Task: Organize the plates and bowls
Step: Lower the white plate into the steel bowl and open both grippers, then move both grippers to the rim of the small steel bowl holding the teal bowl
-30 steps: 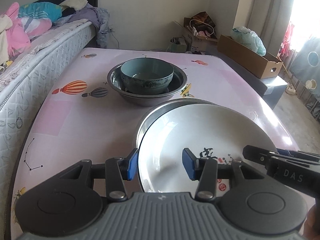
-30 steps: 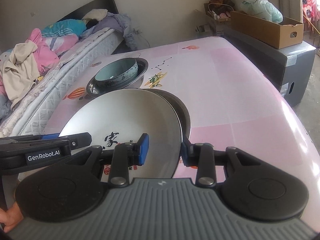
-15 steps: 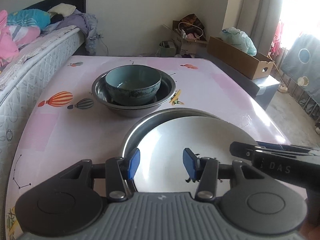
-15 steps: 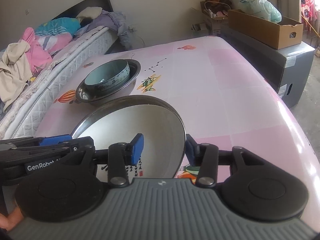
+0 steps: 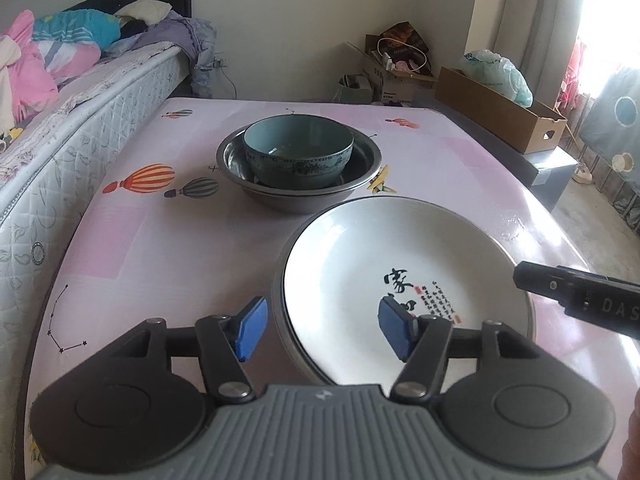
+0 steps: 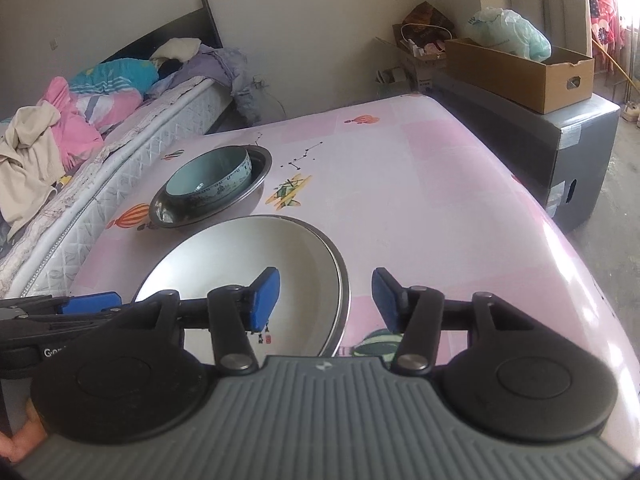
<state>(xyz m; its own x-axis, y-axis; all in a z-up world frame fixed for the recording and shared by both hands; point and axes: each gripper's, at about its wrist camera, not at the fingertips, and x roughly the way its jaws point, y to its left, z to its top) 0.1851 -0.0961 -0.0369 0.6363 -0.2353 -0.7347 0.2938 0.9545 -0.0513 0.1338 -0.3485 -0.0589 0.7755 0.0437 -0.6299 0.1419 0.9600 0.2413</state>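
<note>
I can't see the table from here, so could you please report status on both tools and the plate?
Left tool open, right tool open, both straddling plate rim. White plate nested in metal plate. Blue bowl in metal basin beyond, clear of path.

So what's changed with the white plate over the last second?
Both grippers let go: the left gripper and right gripper opened, and the white plate, earlier tilted up, now lies flat in the metal plate. The blue bowl in the steel basin stayed put.

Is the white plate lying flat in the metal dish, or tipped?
Flat. The white plate sits nested in the metal dish, whose rim shows evenly around it. Both grippers' jaws stand open, off the plate.
</note>
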